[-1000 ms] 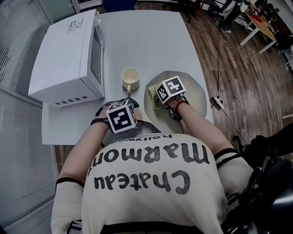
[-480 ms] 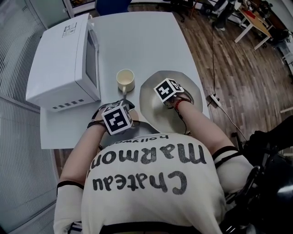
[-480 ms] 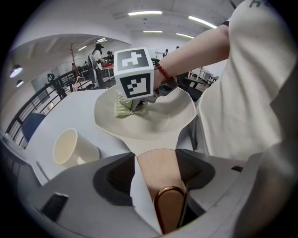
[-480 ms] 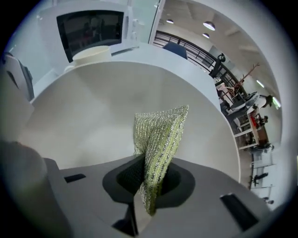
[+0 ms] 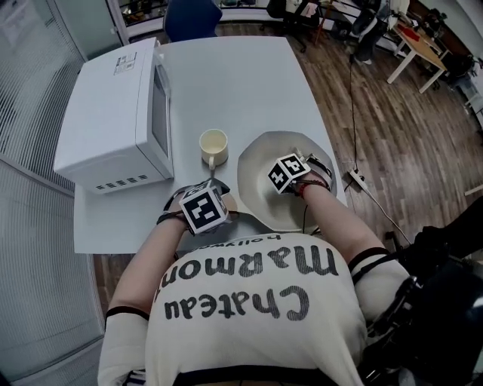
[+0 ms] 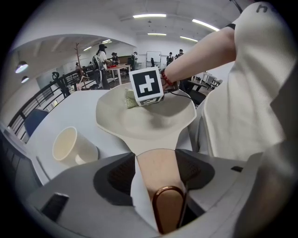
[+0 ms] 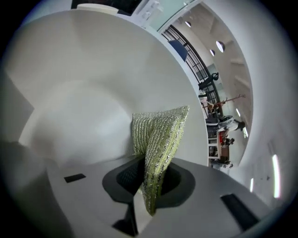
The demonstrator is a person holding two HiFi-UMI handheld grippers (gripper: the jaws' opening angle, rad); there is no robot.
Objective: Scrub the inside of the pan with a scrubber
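Scrubber: green-gold woven pad, clamped edge-on between the jaws of the right gripper; its free end lies against the pan's inner wall.
Pan: pale, wide and shallow, on the table directly under the right gripper, ahead of the left gripper.
Handle: tan, with a copper hanging loop at the near end; runs from the pan back between the left gripper's jaws.
Left gripper: jaws fairly wide but closed on the handle, one pad on each side.
Right gripper: jaws narrow, shut on the scrubber, tilted down into the pan's bowl.
Marker cube: on the right gripper; hides the scrubber in the head view.
Cup: cream, empty, upright, just beside the pan's rim, ahead and left of the left gripper.
Microwave: white, door shut, further left of the left gripper, beyond the cup.
Table: light grey, bare beyond both grippers.
Chair: blue, at the table's far end.
Cable: on the wooden floor, right of the right gripper.
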